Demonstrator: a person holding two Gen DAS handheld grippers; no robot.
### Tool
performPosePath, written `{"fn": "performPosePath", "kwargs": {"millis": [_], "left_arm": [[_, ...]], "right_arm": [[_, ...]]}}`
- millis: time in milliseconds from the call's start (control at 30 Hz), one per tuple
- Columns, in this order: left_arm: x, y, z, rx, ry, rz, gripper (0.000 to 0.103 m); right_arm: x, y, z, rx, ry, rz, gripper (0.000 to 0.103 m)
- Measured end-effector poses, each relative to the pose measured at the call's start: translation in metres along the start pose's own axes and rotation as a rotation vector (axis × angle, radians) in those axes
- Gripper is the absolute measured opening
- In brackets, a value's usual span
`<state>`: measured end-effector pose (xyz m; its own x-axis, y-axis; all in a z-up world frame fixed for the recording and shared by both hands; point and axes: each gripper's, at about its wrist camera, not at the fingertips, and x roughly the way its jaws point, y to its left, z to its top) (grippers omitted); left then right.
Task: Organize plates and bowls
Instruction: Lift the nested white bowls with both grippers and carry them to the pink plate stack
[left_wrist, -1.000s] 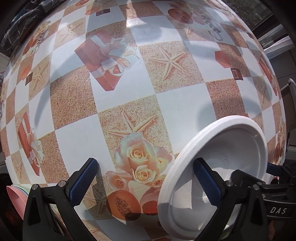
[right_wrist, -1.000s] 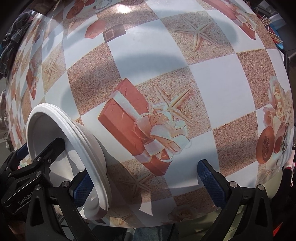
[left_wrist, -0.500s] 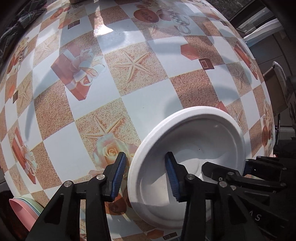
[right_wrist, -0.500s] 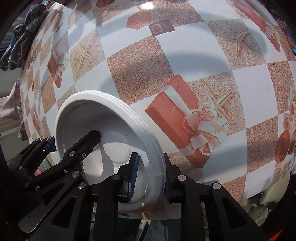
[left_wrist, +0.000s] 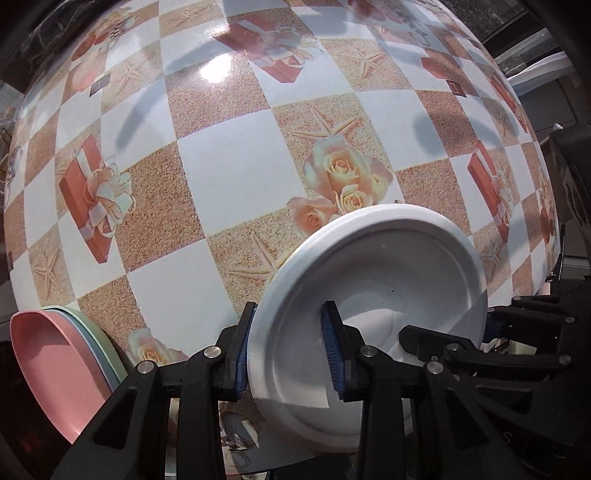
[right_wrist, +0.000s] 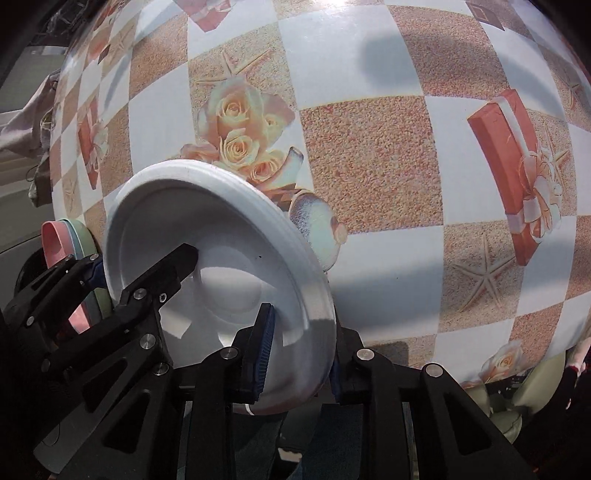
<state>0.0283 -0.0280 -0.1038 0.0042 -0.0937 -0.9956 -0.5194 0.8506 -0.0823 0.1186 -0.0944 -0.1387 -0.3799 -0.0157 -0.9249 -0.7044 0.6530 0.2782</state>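
A stack of white plates (left_wrist: 388, 280) is held between both grippers above the patterned table. My left gripper (left_wrist: 288, 354) is shut on the stack's left rim. My right gripper (right_wrist: 299, 350) is shut on the opposite rim, where the stack (right_wrist: 229, 236) shows several thin edges. Each view shows the other gripper's black fingers reaching into the plate. A stack of pink, pale blue and green plates (left_wrist: 51, 362) sits at the near left table edge; it also shows in the right wrist view (right_wrist: 61, 236) behind the left gripper.
The table (left_wrist: 236, 173) has a checked cloth with roses, starfish and gift boxes. A dark object (left_wrist: 570, 184) stands at the table's right edge. Cloth or clothing (right_wrist: 26, 122) lies beyond the far left edge.
Both grippers went from open to shut on the white plates' rims. The plates have since moved toward the near left of the table, and the coloured stack has come into view.
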Motion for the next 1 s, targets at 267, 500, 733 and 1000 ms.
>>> {"fn": "performPosePath", "kwargs": {"millis": [267,500,733,1000], "left_arm": [[-0.004,0.023,-0.023,-0.091,0.015,-0.034,0.037],[-0.001,0.042,-0.041,-0.114,0.04,-0.069,0.037],[-0.042,0.036,-0.054,-0.079,-0.065,-0.031,0.037],[-0.077,0.078,-0.055,-0.146,-0.129,-0.012,0.037]], "right_arm": [[0.007,0.03,0.0,-0.08,0.036,-0.043,0.029],[0.005,0.05,-0.016,-0.068,0.044,-0.031,0.029],[-0.024,0.078,-0.011,-0.078,-0.045,-0.019,0.029],[-0.044,0.13,0.001,-0.172,-0.088,-0.023,0.029]]}}
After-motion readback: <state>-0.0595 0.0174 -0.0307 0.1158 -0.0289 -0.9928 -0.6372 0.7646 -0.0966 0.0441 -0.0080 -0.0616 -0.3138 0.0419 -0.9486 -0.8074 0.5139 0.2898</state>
